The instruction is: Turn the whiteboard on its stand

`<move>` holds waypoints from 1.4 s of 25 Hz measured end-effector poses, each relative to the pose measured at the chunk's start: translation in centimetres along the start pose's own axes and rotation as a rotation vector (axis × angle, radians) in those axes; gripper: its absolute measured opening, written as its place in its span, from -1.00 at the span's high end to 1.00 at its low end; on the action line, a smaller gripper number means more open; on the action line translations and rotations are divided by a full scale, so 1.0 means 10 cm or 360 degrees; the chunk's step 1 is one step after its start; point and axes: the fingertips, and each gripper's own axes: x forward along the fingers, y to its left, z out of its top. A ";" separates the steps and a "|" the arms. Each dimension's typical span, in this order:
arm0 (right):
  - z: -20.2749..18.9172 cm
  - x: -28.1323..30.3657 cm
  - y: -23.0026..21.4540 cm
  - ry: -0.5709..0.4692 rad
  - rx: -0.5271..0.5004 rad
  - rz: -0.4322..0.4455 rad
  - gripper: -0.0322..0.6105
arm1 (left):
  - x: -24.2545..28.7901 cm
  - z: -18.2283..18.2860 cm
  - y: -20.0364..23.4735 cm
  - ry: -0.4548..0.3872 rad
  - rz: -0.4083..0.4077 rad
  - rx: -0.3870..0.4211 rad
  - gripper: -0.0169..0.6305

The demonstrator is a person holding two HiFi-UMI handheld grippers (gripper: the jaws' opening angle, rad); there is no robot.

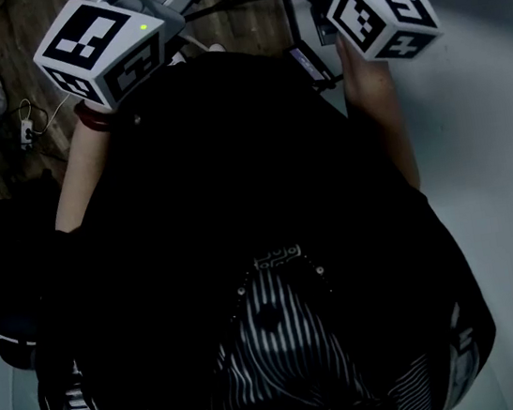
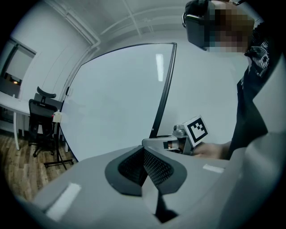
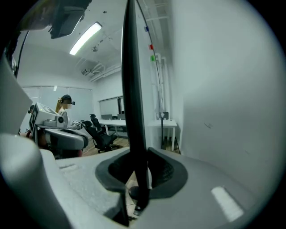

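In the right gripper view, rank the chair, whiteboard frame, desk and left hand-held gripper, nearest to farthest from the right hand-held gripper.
1. Whiteboard frame, between the jaws.
2. Left hand-held gripper, at left.
3. Chair, behind that.
4. Desk, back of room.

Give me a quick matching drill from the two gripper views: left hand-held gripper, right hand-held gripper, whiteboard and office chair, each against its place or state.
Things:
1. left hand-held gripper
2. right hand-held gripper
3. whiteboard
4. office chair

Places or states:
A. on the wood floor, left of the board in the left gripper view
B. jaws together, nothing between them
C. wide white face ahead of the left gripper
D. jaws astride the black frame edge

Pairs: 1-B, 2-D, 3-C, 4-A.
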 end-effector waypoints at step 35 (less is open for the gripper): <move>-0.06 -0.42 0.49 -0.0135 0.0007 0.0302 0.89 | -0.02 -0.08 -0.03 0.0010 0.0015 -0.0025 0.94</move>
